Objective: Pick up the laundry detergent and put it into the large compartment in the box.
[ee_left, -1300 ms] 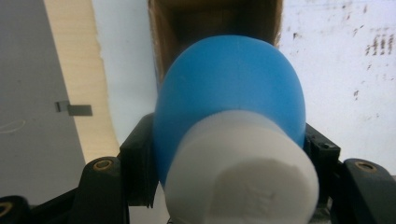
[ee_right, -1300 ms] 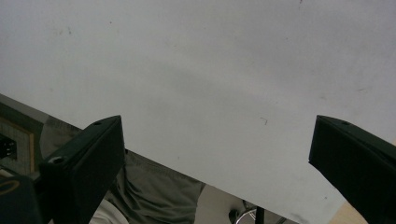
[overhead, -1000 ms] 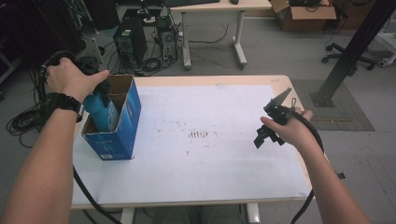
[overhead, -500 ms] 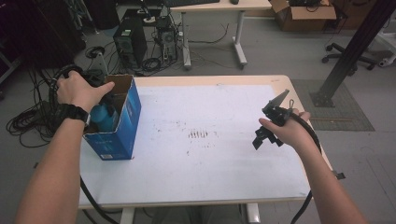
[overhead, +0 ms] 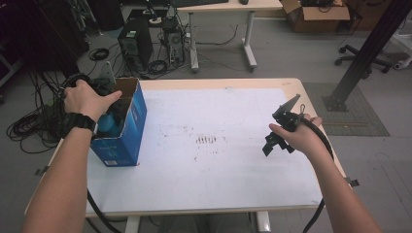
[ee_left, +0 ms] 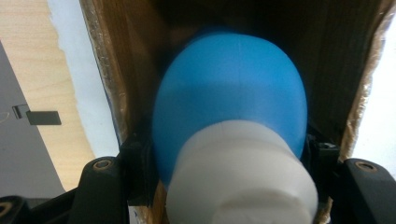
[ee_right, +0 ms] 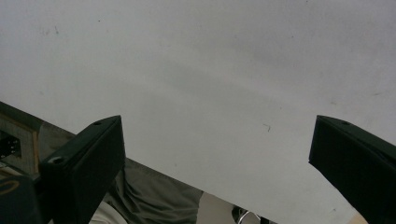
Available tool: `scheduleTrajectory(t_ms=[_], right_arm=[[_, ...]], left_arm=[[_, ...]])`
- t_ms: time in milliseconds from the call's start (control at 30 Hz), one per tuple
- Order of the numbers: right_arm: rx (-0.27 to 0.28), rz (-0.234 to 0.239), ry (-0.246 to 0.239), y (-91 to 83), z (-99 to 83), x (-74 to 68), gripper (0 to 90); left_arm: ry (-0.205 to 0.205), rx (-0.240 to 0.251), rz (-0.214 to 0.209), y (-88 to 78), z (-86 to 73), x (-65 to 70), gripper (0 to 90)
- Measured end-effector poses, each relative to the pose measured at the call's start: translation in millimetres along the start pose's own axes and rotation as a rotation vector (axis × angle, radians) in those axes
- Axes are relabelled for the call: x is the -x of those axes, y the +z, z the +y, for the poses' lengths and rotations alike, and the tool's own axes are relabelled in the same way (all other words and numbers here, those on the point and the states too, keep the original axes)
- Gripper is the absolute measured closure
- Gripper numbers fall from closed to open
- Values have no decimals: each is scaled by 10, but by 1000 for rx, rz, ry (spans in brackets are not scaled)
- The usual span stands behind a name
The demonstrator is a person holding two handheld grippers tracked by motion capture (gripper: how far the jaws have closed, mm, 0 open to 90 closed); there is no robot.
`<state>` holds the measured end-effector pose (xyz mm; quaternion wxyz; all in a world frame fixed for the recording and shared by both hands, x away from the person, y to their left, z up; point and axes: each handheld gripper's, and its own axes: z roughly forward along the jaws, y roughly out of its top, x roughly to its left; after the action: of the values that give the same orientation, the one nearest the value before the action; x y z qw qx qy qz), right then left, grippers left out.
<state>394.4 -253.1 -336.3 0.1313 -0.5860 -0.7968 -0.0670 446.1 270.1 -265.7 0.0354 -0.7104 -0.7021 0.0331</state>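
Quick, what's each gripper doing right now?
Left gripper: shut on the blue and white bulb, inside the blue box.
Right gripper: open, holding nothing.

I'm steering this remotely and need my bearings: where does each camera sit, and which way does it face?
High view: above the person's side, looking forward and down on the table; both forearms, left hand over the box, right gripper off the surface.
Left gripper view: rides the left gripper, looking into the box; black jaws clamp the blue bottle.
Right gripper view: rides the right gripper, looking down at the table; jaws wide apart.
Shared: high and left gripper views both show box and bottle.
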Motion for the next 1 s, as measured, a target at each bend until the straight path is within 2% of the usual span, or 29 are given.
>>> scheduleTrajectory(t_ms=[200, 367, 1000], right_arm=[[-3, -2, -9, 10, 17, -22, 38], [-4, -1, -11, 16, 20, -34, 38], [-6, 0, -6, 27, 21, -22, 38]], left_arm=[[1, 7, -5, 30, 1, -11, 373], [8, -5, -14, 92, 12, -7, 372], [6, 4, -10, 97, 29, 6, 365]])
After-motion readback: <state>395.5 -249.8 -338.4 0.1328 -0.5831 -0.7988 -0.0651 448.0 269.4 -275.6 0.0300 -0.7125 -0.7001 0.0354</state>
